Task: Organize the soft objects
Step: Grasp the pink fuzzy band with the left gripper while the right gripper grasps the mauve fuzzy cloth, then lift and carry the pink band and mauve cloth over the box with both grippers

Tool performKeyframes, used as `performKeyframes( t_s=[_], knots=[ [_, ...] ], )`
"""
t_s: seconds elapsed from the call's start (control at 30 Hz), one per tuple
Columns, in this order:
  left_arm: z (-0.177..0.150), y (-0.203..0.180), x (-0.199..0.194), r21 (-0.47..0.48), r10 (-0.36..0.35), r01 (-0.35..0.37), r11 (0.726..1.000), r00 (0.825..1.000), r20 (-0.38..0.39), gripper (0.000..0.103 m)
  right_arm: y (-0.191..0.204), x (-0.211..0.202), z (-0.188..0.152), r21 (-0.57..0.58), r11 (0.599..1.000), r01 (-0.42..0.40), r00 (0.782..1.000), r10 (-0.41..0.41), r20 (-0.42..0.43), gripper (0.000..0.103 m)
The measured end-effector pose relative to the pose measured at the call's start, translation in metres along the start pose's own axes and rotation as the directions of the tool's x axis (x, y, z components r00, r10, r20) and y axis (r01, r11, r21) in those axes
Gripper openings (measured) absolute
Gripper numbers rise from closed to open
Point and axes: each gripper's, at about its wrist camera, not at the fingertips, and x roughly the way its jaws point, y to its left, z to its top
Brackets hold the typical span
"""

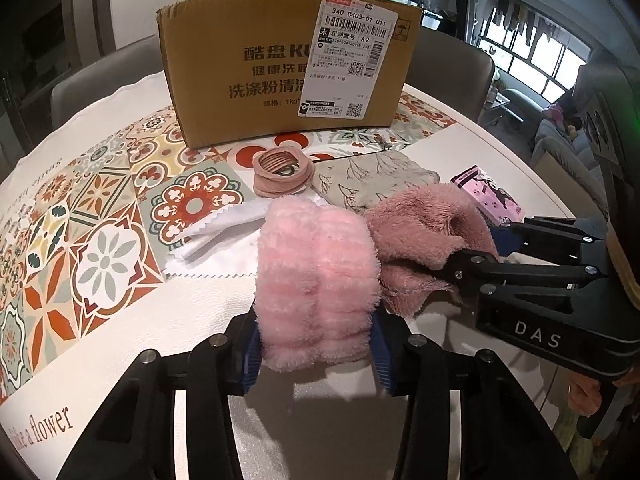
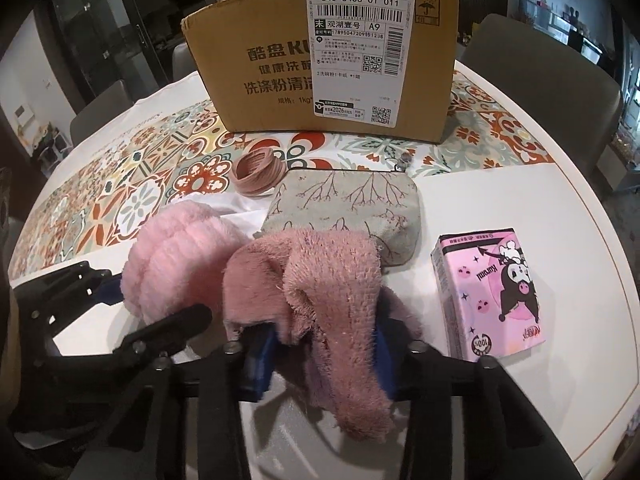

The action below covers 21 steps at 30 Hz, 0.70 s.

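My left gripper [image 1: 316, 344] is shut on a light pink fluffy headband [image 1: 316, 276], held above the white table; it also shows in the right wrist view [image 2: 176, 264]. My right gripper [image 2: 320, 356] is shut on a dusty pink fuzzy cloth [image 2: 320, 300], held just right of the headband; the cloth [image 1: 420, 236] and the right gripper [image 1: 472, 256] show in the left wrist view. The two soft items touch side by side. An open cardboard box [image 1: 288, 68] stands behind them [image 2: 320, 60].
On the table lie a stack of pink hair ties [image 1: 282, 172], a grey floral fabric pouch [image 2: 348, 208], a white cloth with zigzag edges [image 1: 216, 240] and a pink tissue pack [image 2: 488, 296]. A patterned tile mat [image 1: 100, 216] covers the left. Chairs stand behind the table.
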Motion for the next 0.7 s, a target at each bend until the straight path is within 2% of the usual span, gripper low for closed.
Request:
performKeyframes(
  t_s=[0.07, 0.17, 0.23, 0.7],
  knots=[
    [-0.001, -0.001, -0.001, -0.005, -0.001, 0.001, 1.000, 1.000, 0.004, 0.043, 0.000, -0.002, -0.001, 0.004, 1.000, 0.000, 1.000, 0.000, 0.002, 0.025],
    [-0.001, -0.001, -0.005, -0.008, -0.005, 0.005, 1.000, 1.000, 0.012, 0.041, 0.000, -0.005, -0.004, 0.015, 1.000, -0.003, 1.000, 0.003, 0.007, 0.018],
    [-0.002, -0.002, -0.010, -0.008, -0.006, 0.007, 1.000, 1.000, 0.024, 0.038, 0.001, -0.008, -0.005, 0.019, 1.000, -0.005, 1.000, 0.004, 0.012, 0.017],
    [0.000, -0.006, -0.051, 0.000, 0.020, -0.021, 1.000, 0.990, 0.138, 0.035, 0.013, -0.041, -0.011, 0.031, 0.999, -0.009, 0.997, 0.007, 0.079, 0.017]
  ],
)
